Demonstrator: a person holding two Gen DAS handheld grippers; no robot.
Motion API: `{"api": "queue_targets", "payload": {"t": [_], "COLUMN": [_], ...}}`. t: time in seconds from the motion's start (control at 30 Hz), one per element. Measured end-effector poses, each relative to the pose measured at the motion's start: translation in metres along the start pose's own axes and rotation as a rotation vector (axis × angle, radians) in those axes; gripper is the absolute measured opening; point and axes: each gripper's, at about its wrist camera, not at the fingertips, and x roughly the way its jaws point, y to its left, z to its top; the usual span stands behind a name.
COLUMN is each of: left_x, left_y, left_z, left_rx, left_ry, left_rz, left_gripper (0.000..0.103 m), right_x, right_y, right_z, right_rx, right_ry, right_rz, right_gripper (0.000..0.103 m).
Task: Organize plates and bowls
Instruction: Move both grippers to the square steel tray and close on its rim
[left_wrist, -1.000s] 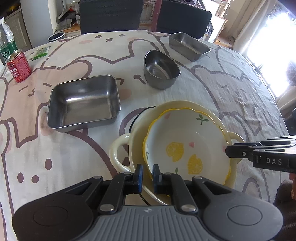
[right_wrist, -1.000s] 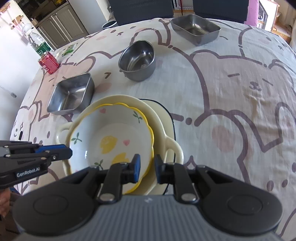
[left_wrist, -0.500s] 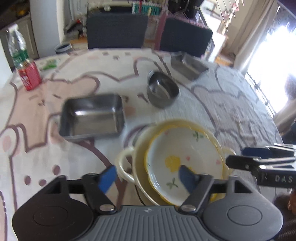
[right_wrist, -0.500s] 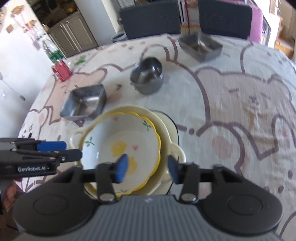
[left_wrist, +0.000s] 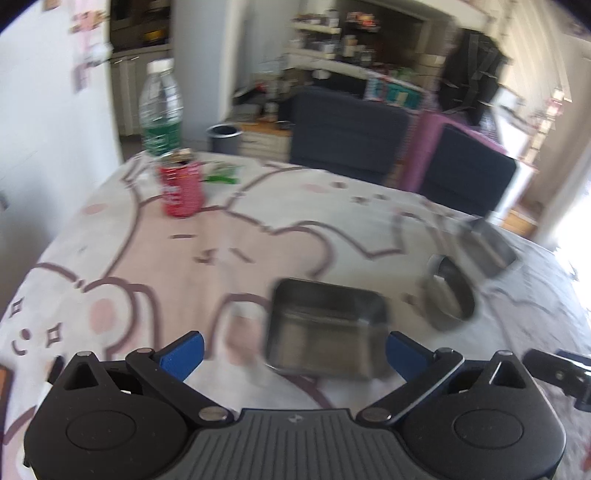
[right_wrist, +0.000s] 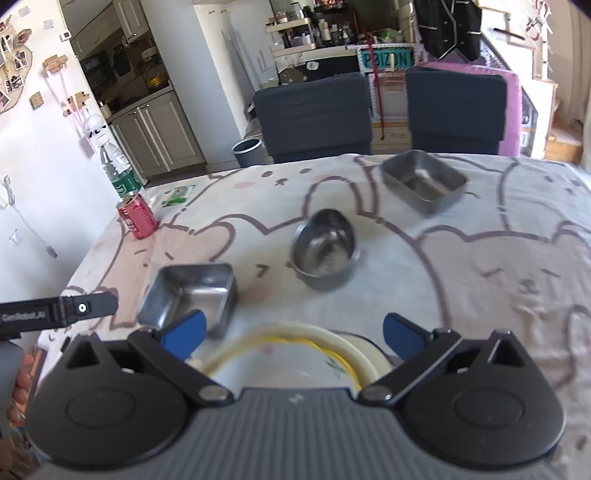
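Both your grippers have just opened off the ceramic stack and lifted; left gripper and right gripper stand spread wide, nothing between the pads. Yellow-rimmed bowl in the cream dish sits bottom centre of right view. Square steel tray lies dead ahead of the left, round steel bowl mid-frame, second steel tray upper right. Red can and water bottle upper left.
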Motion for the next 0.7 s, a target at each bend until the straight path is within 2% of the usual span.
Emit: {"api": "queue_targets", "payload": {"t": [0.1,0.17,0.23,0.27,0.33,0.4,0.6,0.67,0.7], "left_x": [0.02,0.034,0.048,0.053,0.061,0.068,0.088,0.095,0.097], "left_y": [0.017,0.027,0.032,0.033,0.032,0.029,0.023,0.022,0.022], "left_z": [0.01,0.015,0.018,0.018,0.018,0.017,0.015,0.015,0.015], "left_rx": [-0.051,-0.088,-0.112,-0.111,-0.095,-0.073,-0.026,-0.018,-0.018], "left_ry": [0.017,0.045,0.075,0.086,0.104,0.117,0.166,0.185,0.194], "left_rz": [0.021,0.013,0.005,-0.001,-0.007,-0.011,0.001,0.002,-0.002], "left_gripper": [0.097,0.079,0.069,0.063,0.056,0.05,0.026,0.012,0.008], "right_x": [0.029,0.047,0.064,0.075,0.09,0.105,0.133,0.142,0.145], "right_y": [0.01,0.016,0.02,0.02,0.023,0.028,0.046,0.048,0.05], "right_z": [0.012,0.02,0.024,0.027,0.025,0.026,0.024,0.022,0.022], "right_rx": [0.013,0.027,0.074,0.111,0.154,0.157,0.116,0.101,0.088], "right_ry": [0.038,0.071,0.113,0.141,0.177,0.2,0.25,0.271,0.277], "right_rz": [-0.02,0.008,0.044,0.061,0.09,0.112,0.121,0.134,0.133], "right_gripper": [0.103,0.099,0.082,0.078,0.063,0.054,0.044,0.038,0.031]}}
